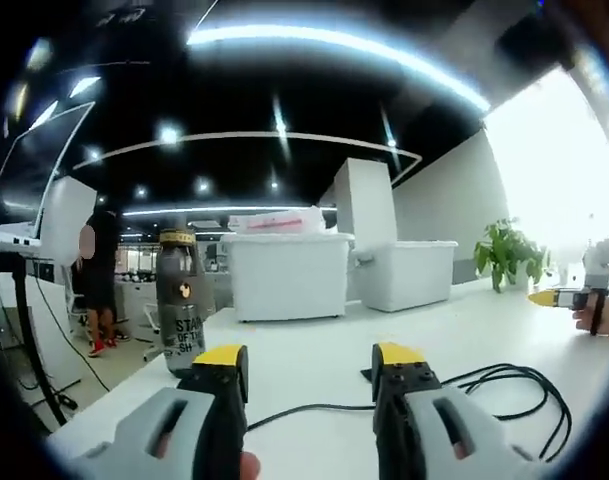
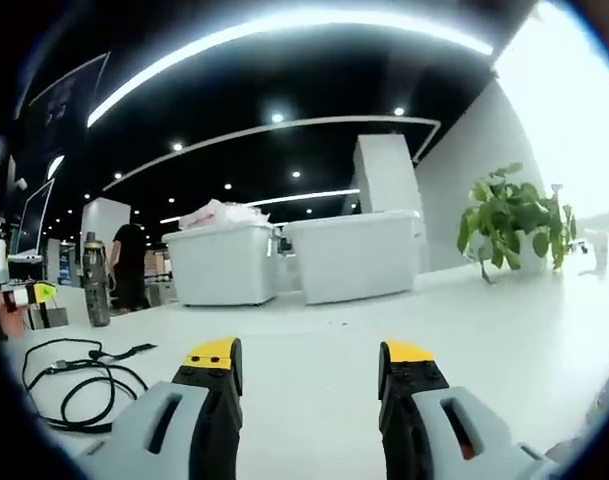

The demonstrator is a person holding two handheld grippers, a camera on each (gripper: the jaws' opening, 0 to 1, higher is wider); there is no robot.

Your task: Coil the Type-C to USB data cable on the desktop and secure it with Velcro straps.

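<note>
Cable (image 1: 504, 385): one, loose on desk (image 1: 314, 360) | bottle (image 1: 180, 300): one | left tongs (image 1: 309, 365), right tongs (image 2: 309, 360): both spread, empty

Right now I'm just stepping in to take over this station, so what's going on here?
A person holds a claw in each hand over a white desk. The left claw and right claw are both open and holding nothing. The black cable lies loose and uncoiled on the desk, beyond the left claw, so coiling has not begun. A dark bottle stands near the desk's edge, with white bins and a potted plant farther back.
</note>
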